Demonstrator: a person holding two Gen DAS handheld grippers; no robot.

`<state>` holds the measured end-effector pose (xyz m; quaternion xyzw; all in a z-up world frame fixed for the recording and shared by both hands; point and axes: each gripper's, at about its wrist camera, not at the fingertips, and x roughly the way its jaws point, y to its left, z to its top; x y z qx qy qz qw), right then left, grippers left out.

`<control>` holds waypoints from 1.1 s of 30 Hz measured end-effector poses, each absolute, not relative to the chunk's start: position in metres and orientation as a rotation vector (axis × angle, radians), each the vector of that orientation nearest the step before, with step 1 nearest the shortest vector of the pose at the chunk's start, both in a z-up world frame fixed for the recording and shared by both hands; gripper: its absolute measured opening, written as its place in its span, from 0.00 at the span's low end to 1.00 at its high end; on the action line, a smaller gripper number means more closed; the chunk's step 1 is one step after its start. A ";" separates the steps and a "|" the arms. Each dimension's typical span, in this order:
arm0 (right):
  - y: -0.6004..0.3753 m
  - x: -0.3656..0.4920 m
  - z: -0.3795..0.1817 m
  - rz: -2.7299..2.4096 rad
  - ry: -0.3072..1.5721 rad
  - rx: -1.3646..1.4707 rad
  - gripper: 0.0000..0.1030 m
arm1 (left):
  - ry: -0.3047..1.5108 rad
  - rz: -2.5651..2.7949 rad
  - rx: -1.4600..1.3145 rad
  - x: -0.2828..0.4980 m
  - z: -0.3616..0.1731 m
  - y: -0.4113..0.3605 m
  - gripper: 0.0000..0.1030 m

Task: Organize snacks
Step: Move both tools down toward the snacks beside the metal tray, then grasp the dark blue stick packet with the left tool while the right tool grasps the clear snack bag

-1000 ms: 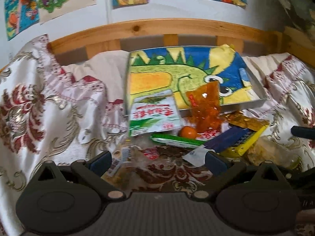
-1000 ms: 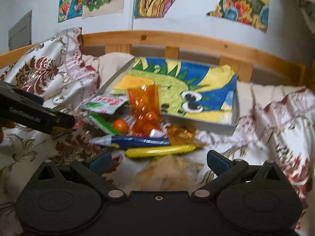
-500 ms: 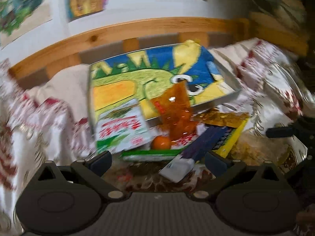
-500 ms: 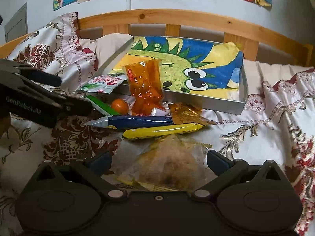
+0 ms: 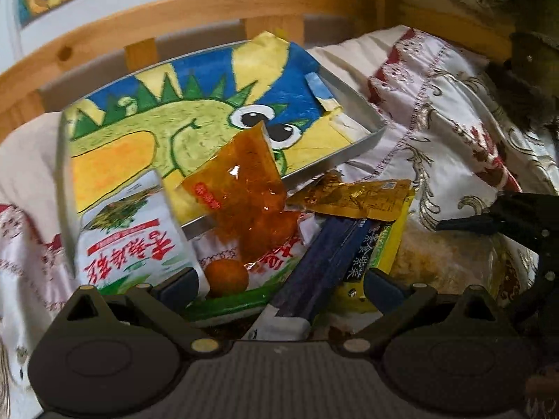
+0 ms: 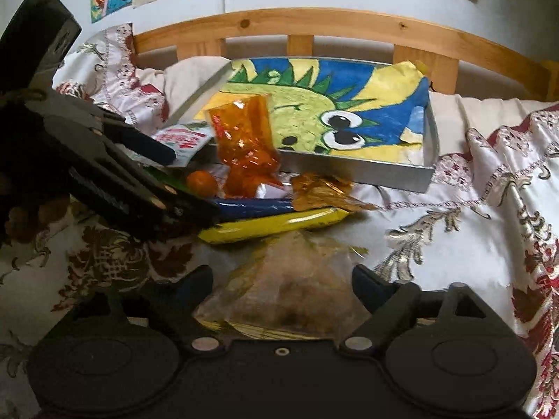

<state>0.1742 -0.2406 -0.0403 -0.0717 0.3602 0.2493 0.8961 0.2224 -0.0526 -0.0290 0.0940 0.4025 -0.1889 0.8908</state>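
Note:
Snack packets lie piled on a bedspread in front of a metal tray (image 5: pixel 370 136) (image 6: pixel 384 174) lined with a dinosaur drawing. My left gripper (image 5: pixel 279 286) (image 6: pixel 194 185) is open low over the pile. An orange ball (image 5: pixel 225 277) (image 6: pixel 201 182), a green packet (image 5: pixel 227 305) and a dark blue packet (image 5: pixel 328 262) (image 6: pixel 255 206) lie between its fingers, untouched. An orange translucent bag (image 5: pixel 244 192) (image 6: pixel 244 139) leans on the tray's edge. My right gripper (image 6: pixel 283 279) is closing around a clear bag of brownish snacks (image 6: pixel 290 286) (image 5: pixel 447 258); the pads flank it without a visible squeeze.
A white, green and red packet (image 5: pixel 139 244) (image 6: pixel 185 138), a gold packet (image 5: pixel 356 199) (image 6: pixel 321 192) and a yellow packet (image 5: pixel 391 244) (image 6: pixel 272 225) belong to the pile. A wooden bed rail (image 6: pixel 332 24) and a wall with drawings stand behind the tray. Patterned bedspread (image 6: pixel 489 209) spreads right.
My left gripper has swung right, rolled and come in low over the snack pile. The right gripper has sunk onto the clear bag and its jaws have narrowed around it.

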 end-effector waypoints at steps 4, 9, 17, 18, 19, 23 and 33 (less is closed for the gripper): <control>-0.246 0.177 -0.043 0.527 0.757 -0.169 0.80 | 0.863 -0.468 0.220 0.232 -0.029 -0.052 0.99; -0.251 0.175 -0.042 0.524 0.743 -0.219 0.80 | 0.875 -0.535 0.261 0.237 -0.031 -0.063 0.95; -0.258 0.175 -0.041 0.523 0.747 -0.215 0.80 | 0.927 -0.601 0.202 0.248 -0.037 -0.065 0.85; -0.257 0.175 -0.041 0.523 0.747 -0.217 0.80 | 0.940 -0.609 0.179 0.250 -0.038 -0.064 0.84; -0.257 0.175 -0.041 0.524 0.746 -0.218 0.80 | 0.952 -0.617 0.161 0.252 -0.038 -0.062 0.82; -0.256 0.175 -0.041 0.524 0.748 -0.215 0.80 | 0.988 -0.617 0.075 0.259 -0.040 -0.053 0.79; -0.258 0.177 -0.044 0.523 0.756 -0.199 0.81 | 1.023 -0.534 -0.074 0.267 -0.046 -0.045 0.63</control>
